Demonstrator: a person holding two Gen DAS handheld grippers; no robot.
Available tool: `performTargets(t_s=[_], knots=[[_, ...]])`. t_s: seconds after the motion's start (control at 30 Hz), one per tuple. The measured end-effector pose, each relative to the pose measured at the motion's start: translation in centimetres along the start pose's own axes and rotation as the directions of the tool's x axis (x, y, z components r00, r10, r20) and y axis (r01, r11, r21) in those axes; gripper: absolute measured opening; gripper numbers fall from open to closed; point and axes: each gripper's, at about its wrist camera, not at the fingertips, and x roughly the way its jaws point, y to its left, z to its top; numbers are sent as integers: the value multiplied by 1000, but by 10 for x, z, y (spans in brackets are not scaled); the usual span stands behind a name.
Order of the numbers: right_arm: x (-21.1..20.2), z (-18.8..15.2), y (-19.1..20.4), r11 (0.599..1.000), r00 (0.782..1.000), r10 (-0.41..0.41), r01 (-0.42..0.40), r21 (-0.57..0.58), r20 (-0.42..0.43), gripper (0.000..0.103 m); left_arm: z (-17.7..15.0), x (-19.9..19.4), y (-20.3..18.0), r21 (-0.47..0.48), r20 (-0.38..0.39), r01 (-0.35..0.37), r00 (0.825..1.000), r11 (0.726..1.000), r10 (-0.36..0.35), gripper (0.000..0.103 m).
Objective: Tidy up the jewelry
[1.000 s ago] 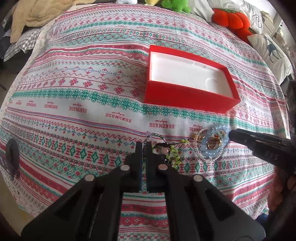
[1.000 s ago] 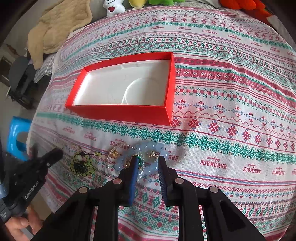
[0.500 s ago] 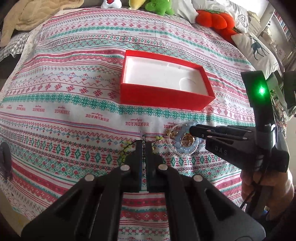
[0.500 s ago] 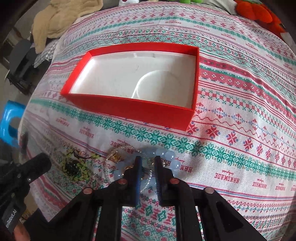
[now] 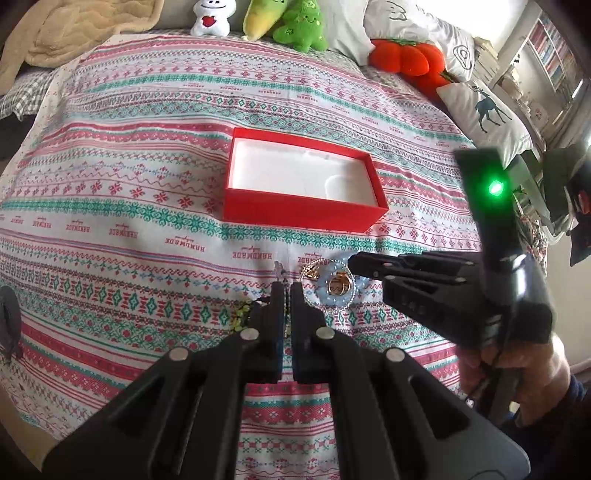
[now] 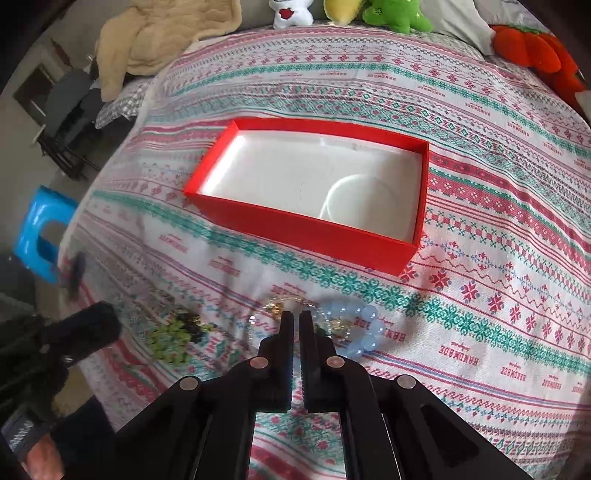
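A red box [image 5: 303,212] with a white lining stands open on the patterned bedspread; it also shows in the right wrist view [image 6: 310,229]. In front of it lie a pale blue bead bracelet [image 5: 334,293] [image 6: 364,328] with thin gold pieces inside, and a green and black beaded piece [image 6: 173,334] [image 5: 240,314]. My left gripper [image 5: 287,290] is shut on a thin chain of the green beaded piece and hangs above the bedspread. My right gripper [image 6: 296,317] [image 5: 352,264] is nearly closed over the bracelet pile; what it grips is hidden.
Plush toys [image 5: 295,22], an orange pumpkin cushion [image 5: 406,61] and pillows [image 5: 487,110] line the far edge of the bed. A beige blanket [image 6: 162,33] lies at the far left. A blue stool [image 6: 40,232] stands on the floor left of the bed.
My right gripper has closed from open down onto the bracelet pile. My left gripper has risen and pulled back, still shut.
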Motion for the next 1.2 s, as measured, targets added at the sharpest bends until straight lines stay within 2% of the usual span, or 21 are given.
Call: performTargets(t_s=[0.1,0.17,0.2,0.23,0.3,0.37,0.6,0.67,0.7,0.73,0.83,0.9,0.97,1.0,1.07,1.13,1.2], knots=[[12,-1,-5,1000,1000,-4,4,15,-31,19,1,-1,1,-17,0,27,1000,999,-27,4],[8,0,-3,998,998,44,-42,45,-34,21,1,-4,-2,-1,11,20,1000,1000,-20,4],[5,-1,-3,995,996,82,-80,64,-29,28,0,-4,-3,5,14,17,1000,1000,-17,4],[3,-1,-4,989,992,125,-122,89,-26,42,0,-4,-2,4,12,16,1000,1000,-16,4],[-2,-4,-5,962,974,226,-220,164,-17,56,0,-1,0,-8,2,18,1000,1000,-18,4],[0,-7,-1,934,953,303,-292,208,-22,56,1,1,0,-14,1,14,1000,1000,-14,4],[21,-17,24,918,933,346,-314,243,-102,56,1,-1,10,-67,13,55,998,996,-54,4],[25,-17,26,908,928,360,-325,266,-94,46,1,0,14,-100,6,91,996,991,-91,4],[25,-16,26,906,928,363,-330,266,-86,32,1,1,16,-115,1,102,995,988,-102,4],[25,-17,26,907,930,360,-329,264,-80,25,1,2,17,-129,-1,119,993,984,-120,4],[26,-14,31,888,917,394,-362,285,-63,13,-1,6,23,-197,-9,178,983,964,-183,4],[25,-14,33,883,914,401,-370,288,-55,13,-2,6,24,-213,-6,188,981,959,-194,4],[26,-12,33,876,914,405,-376,304,-38,14,-3,5,21,-198,-3,172,984,965,-176,4],[27,-13,32,867,912,409,-378,325,-30,17,-3,4,21,-195,-2,168,985,966,-172,4],[32,-16,26,842,896,443,-400,361,-40,26,-4,5,23,-200,-3,160,987,967,-164,4],[36,-18,27,837,886,459,-410,362,-60,39,-5,6,26,-201,-5,146,989,969,-150,4],[36,-20,28,842,893,447,-401,362,-50,39,-5,7,29,-204,-10,133,990,970,-138,4]])
